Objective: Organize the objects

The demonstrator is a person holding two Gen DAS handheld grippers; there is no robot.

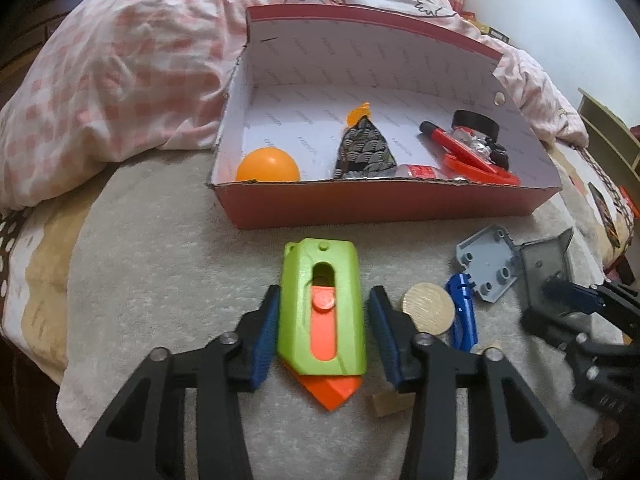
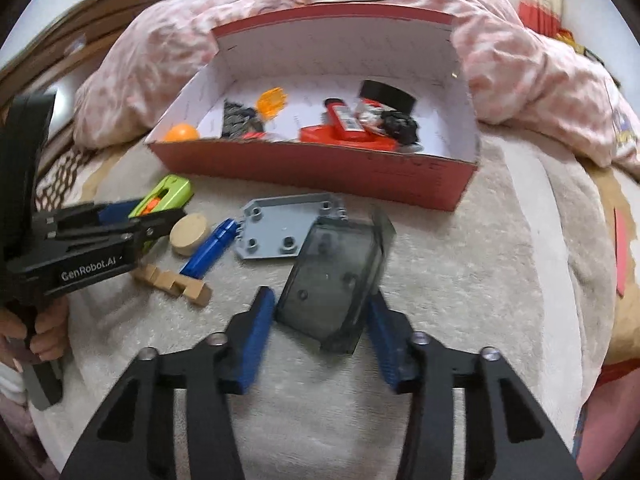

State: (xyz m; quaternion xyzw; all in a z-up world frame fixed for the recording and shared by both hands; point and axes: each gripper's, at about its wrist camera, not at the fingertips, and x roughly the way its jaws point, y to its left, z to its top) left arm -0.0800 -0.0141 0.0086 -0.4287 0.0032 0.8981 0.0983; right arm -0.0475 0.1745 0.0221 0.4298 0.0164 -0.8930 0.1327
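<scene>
Pointing steeply down at the bed, the left gripper (image 1: 323,332) straddles a green and orange toy knife (image 1: 323,316) lying flat on the grey blanket (image 1: 160,280); its blue pads (image 1: 266,332) sit on either side of the green body, the left one touching or almost touching and the right one showing a thin gap, so I cannot tell whether the knife is truly pinched. From the right wrist view a hand (image 2: 44,332) grips that tool's handle at the left edge. The right gripper (image 2: 320,328) also tilts downward, its jaws set around the near end of a smoky clear plastic case (image 2: 332,280); the right pad touches the case edge, the left seems just off it, and a firm clamp cannot be confirmed. Just beyond the case lies a grey plate (image 2: 280,224), partly under it, with a blue clip (image 2: 208,248), a wooden disc (image 2: 188,234) and a notched wooden block (image 2: 176,280) beside it. Farther back stands an open red cardboard box (image 1: 384,208) holding an orange ball (image 1: 267,166), a patterned pouch (image 1: 362,148), a red marker (image 1: 452,144) and a black tape roll (image 1: 476,122). A pink checked quilt (image 1: 120,80) is heaped behind the box, with curtains and a window at the far wall.
</scene>
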